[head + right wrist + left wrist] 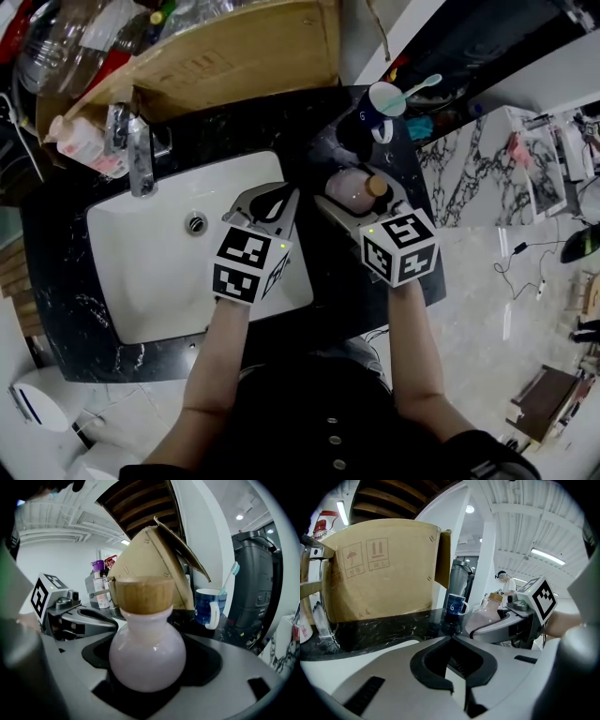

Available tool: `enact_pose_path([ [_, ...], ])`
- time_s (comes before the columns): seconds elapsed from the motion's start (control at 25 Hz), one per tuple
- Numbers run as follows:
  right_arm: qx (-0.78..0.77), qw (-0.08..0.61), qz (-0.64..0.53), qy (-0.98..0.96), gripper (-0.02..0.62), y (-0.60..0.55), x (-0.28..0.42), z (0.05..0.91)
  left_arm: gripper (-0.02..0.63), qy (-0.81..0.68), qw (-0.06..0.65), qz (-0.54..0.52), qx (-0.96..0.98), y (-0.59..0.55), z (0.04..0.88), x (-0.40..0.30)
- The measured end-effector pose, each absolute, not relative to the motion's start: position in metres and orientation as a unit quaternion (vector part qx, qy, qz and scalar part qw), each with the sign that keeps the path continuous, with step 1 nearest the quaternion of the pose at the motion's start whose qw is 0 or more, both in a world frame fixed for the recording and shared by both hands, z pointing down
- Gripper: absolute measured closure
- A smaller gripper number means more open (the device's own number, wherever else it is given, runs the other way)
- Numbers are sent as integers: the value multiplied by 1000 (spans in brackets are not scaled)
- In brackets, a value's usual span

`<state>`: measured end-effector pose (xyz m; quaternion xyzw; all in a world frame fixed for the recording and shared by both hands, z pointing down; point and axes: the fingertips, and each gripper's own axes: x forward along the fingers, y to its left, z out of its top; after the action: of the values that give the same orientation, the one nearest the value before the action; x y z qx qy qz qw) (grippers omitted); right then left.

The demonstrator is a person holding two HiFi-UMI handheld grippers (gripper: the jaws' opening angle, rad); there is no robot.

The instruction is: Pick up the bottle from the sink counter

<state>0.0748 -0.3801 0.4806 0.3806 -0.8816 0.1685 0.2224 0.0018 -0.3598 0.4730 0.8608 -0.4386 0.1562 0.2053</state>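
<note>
The bottle (pixel 345 186) is a round, pale pink one with a wooden cap (pixel 378 185). It is at the right of the sink, over the black counter (pixel 56 272). My right gripper (pixel 356 199) is shut on its belly, one jaw on each side. In the right gripper view the bottle (pixel 147 653) stands upright and fills the gap between the jaws. I cannot tell whether it rests on the counter. My left gripper (pixel 272 202) hovers over the basin's right edge, shut with nothing in it (pixel 451 641). From the left gripper view the bottle (pixel 485 616) shows inside the right gripper (pixel 511 620).
A white sink basin (pixel 159 253) with a chrome faucet (pixel 141 159) lies to the left. A blue mug (pixel 382 103) with a toothbrush stands just beyond the bottle. A cardboard box (pixel 234 56) lines the back. A black appliance (pixel 255 583) stands at the right.
</note>
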Motion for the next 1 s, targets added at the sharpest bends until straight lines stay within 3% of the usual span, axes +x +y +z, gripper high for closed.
enact_pose_path([
  [0.52,416,118,173,-885,189,-349,82,433,588,-408,207,159,875,-325,461,19],
  [1.0,402,17,178,-898,189,-320,84,381,588,-384,164,132,899,-301,415,35],
])
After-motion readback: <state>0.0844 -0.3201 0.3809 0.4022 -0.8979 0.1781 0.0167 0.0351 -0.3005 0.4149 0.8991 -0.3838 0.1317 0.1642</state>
